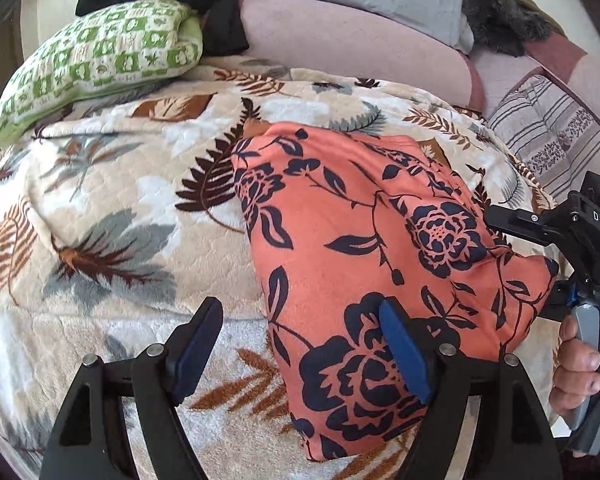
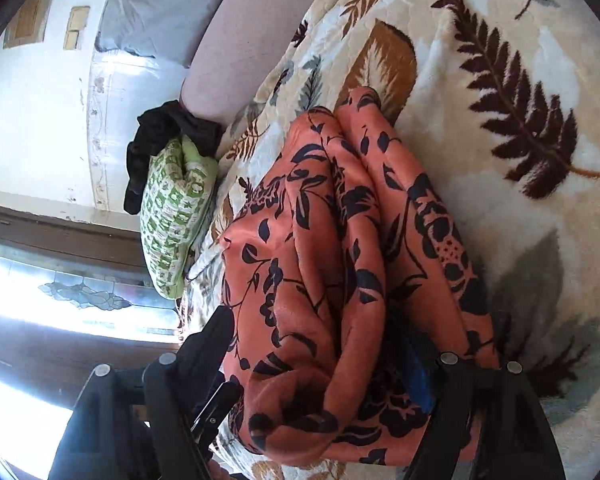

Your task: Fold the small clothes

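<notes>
A folded orange floral garment point(image 1: 372, 248) lies on the leaf-print blanket point(image 1: 112, 208) of the bed. The left gripper point(image 1: 300, 352) stands with jaws apart at its 7 o'clock corner, gripping nothing. The right gripper point(image 2: 320, 360) straddles the folds, jaws apparently loose.

My orange garment point(image 1: 352, 240) with dark blue flowers lay folded into a thick, layered bundle on the blanket point(image 1: 112, 208), its stacked folds facing my right side.
</notes>
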The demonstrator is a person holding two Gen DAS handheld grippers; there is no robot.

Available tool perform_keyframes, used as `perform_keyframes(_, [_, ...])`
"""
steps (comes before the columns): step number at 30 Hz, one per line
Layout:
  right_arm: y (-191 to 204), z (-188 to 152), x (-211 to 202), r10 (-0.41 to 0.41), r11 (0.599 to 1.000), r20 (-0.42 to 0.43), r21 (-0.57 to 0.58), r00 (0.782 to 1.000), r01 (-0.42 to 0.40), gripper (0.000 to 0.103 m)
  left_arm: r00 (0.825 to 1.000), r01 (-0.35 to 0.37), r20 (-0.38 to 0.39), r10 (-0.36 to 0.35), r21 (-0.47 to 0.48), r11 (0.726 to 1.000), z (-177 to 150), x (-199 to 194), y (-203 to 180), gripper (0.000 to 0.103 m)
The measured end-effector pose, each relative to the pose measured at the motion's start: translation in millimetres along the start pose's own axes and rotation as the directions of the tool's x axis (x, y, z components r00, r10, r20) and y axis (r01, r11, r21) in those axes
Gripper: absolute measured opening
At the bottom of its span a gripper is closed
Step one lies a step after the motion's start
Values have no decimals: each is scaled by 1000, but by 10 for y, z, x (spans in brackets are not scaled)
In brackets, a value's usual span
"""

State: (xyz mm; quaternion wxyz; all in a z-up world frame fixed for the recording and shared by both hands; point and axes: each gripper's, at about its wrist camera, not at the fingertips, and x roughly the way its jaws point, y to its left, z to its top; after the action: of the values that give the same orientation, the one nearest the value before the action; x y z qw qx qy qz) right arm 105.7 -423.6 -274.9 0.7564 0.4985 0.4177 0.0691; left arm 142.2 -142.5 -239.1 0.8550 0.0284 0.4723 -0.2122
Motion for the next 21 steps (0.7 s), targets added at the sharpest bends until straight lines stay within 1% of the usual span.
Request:
perform_keyframes(1, [57, -20, 30, -30, 999, 16, -38, 999, 31, 62, 1000, -3, -12, 3, -10, 1000, -9, 25, -8, 81])
perform_keyframes(3, [188, -69, 88, -113, 984, 42, -134, 993, 118, 25, 1000, 3, -24, -4, -21, 1000, -29, 22, -32, 81])
perform_keyframes(4, [243, -96, 88, -153, 972, 64, -168, 986, 162, 23, 1000, 4, -25, -4, -18, 1000, -26, 6, -56, 81])
perform_keyframes(5, [293, -123, 57, -164, 964, 94, -195, 982, 180, 21, 1000, 1, -20, -2, -11, 1000, -8, -13, -89, 81])
perform_keyframes(7, [409, -163, -110, -148, 950, 172, -249, 974, 188, 17, 1000, 6, 8, -6, 7, 1000, 25, -89, -159, 81])
perform_keyframes(9, [512, -202, -345, -137, 928, 269, -301, 953, 219, 17, 999, 19, 31, -20, 22, 1000, 51, -143, -245, 81])
perform_keyframes(10, [523, -220, -449, -130, 923, 302, -311, 945, 226, 17, 999, 19, 34, -21, 35, 999, 51, -144, -300, 81])
perform_keyframes(11, [506, -236, -525, -132, 919, 324, -314, 937, 238, 17, 999, 14, 32, -16, 53, 999, 36, -119, -360, 81])
perform_keyframes(12, [455, -230, -566, -148, 915, 327, -314, 933, 255, 17, 1000, -1, 24, -1, 73, 997, 12, -68, -421, 81])
perform_keyframes(13, [356, -207, -542, -186, 914, 302, -297, 935, 278, 17, 1000, -28, 5, 27, 95, 995, -17, 12, -472, 81])
perform_keyframes(14, [212, -157, -444, -237, 921, 234, -254, 943, 295, 20, 998, -57, -26, 60, 116, 992, -52, 120, -509, 81])
perform_keyframes(15, [13, -103, -314, -275, 937, 131, -186, 952, 296, 21, 995, -75, -58, 83, 130, 989, -85, 227, -522, 82])
perform_keyframes(16, [-161, -70, -244, -271, 954, 65, -112, 960, 277, 24, 994, -77, -62, 85, 121, 990, -104, 273, -501, 83])
perform_keyframes(17, [-236, -33, -273, -237, 968, 63, -73, 969, 242, 26, 996, -68, -53, 73, 96, 993, -106, 259, -460, 85])
perform_keyframes(18, [-234, 8, -339, -220, 972, 67, -66, 973, 224, 30, 997, -54, -58, 59, 77, 996, -90, 235, -424, 85])
perform_keyframes(19, [-203, 45, -441, -227, 970, 96, -69, 969, 234, 34, 997, -45, -62, 49, 69, 997, -77, 210, -397, 85])
perform_keyframes(20, [-164, 65, -571, -228, 968, 155, -71, 961, 241, 37, 997, -48, -56, 52, 69, 996, -56, 175, -379, 85])
perform_keyframes(21, [-130, 83, -704, -220, 968, 220, -71, 950, 241, 52, 997, -62, -38, 65, 75, 995, -24, 126, -365, 85])
